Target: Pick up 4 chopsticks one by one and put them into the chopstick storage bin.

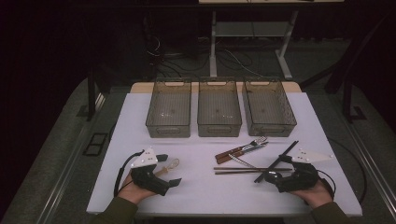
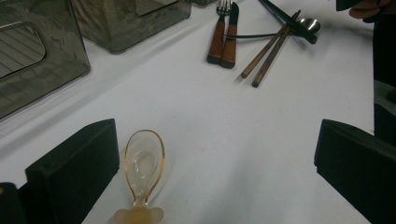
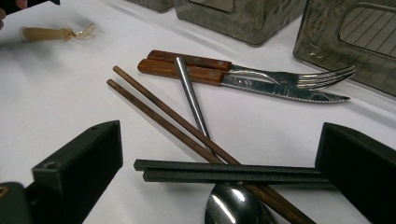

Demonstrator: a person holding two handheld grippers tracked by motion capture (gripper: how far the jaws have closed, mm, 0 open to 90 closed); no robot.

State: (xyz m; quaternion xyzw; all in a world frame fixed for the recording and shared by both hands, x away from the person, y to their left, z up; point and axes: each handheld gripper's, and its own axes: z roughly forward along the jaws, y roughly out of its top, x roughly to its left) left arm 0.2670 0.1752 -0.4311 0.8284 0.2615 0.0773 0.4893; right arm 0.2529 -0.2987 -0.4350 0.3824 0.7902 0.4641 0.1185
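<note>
- Left gripper [image 1: 169,170] sits at the near left of the bench [image 1: 140,116], jaws spread wide, nothing pinched; the amber spoon [image 1: 169,166] lies on the cloth between them.
- The left gripper view makes that spoon [image 2: 143,168] plain: clear bowl pointing away, just beside the left jaw, handle end cut off at the bottom edge.
- Right gripper [image 1: 275,169] at the near right, jaws also spread, straddling the black chopsticks [image 3: 233,171] without pressing on them.
- The right gripper view sorts the pile: brown chopsticks [image 3: 163,116] cross under the black pair, a steel spoon [image 3: 233,207] half cut off below, fork [image 3: 280,77] and knife [image 3: 289,91] side by side beyond.
- From above, that cutlery blurs together; three grey bins [image 1: 219,112] stand in a row at the far side.
</note>
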